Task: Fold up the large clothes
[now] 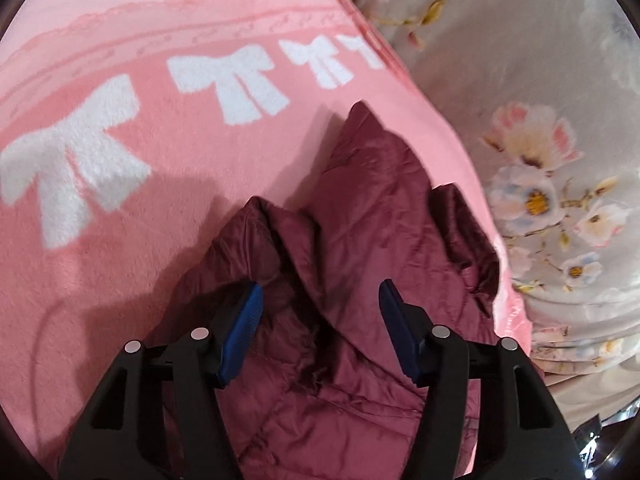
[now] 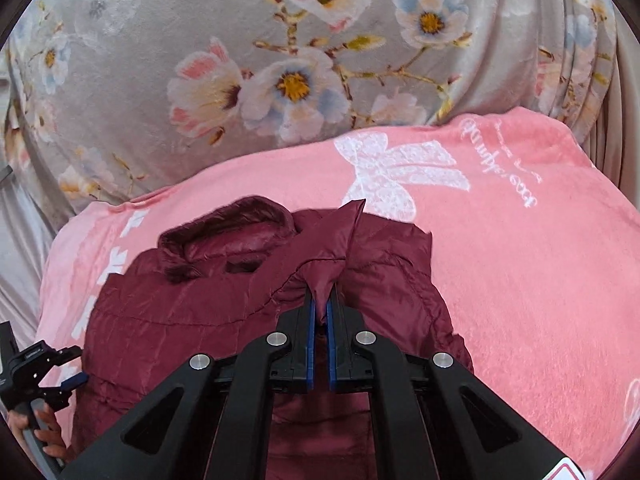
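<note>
Pink fuzzy blanket (image 1: pixel 120 240) with white bows covers the bed under my work, and a grey flowery blanket (image 1: pixel 560 100) lies past it on the far side.

On the pink blanket I see the dark red puffy jacket (image 2: pixel 180 320). My left gripper (image 1: pixel 320 296) hangs over the jacket's crumpled cloth. Its blue pads (image 1: pixel 244 316) stand apart, one on each side of a raised fold, and they do not press on it. So the left one holds nothing.

My right gripper (image 2: pixel 321 312) is squeezed nearly closed on a pinch of the red cloth. The pinched bit stands up in a little peak just past the pads, near the jacket's right shoulder.

From the left wrist I see only a rumpled part of the jacket, close up, with pointed folds sticking up. From the right wrist I see much more of it: the fuzzy collar (image 2: pixel 224 224) sits at the far left of the jacket, and the body spreads toward me. That view also shows my other gripper (image 2: pixel 60 384) low at the left edge, just beside the jacket, with a hand (image 2: pixel 44 428) around its handle. A big white bow (image 2: pixel 400 172) and some curly white writing (image 2: pixel 500 160) show on the pink blanket to the right.
</note>
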`<state>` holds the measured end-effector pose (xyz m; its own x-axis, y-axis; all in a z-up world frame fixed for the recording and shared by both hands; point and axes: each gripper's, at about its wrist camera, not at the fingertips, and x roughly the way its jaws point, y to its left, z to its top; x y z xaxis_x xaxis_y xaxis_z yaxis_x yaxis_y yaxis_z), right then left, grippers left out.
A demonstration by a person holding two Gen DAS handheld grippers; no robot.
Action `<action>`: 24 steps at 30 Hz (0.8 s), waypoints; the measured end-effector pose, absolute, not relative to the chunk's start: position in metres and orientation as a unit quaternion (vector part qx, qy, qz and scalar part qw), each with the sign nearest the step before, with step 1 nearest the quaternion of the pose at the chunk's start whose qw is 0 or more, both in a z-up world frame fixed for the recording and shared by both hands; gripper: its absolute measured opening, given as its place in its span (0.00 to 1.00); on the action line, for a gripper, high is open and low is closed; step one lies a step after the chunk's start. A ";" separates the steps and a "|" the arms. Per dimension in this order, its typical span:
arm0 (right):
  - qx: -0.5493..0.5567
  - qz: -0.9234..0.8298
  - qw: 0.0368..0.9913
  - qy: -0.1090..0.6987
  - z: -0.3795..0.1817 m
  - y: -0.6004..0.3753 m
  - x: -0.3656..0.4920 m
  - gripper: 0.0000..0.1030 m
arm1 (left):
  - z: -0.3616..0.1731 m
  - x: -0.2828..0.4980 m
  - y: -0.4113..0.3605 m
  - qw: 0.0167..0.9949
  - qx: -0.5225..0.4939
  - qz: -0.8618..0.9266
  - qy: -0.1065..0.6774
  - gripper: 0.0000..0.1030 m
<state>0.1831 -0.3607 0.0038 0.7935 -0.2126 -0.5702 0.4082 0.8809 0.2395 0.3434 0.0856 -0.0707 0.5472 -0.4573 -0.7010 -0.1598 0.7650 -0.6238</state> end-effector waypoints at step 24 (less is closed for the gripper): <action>0.172 -0.206 0.885 0.381 -0.080 -0.365 0.191 0.03 | -0.089 0.365 0.075 0.860 -0.219 -0.014 0.461 0.01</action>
<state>0.1905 -0.3645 -0.0800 0.6250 -0.2334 -0.7449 0.4955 0.8560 0.1475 0.3646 0.0749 -0.0886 0.5753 -0.2259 -0.7861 -0.1782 0.9034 -0.3900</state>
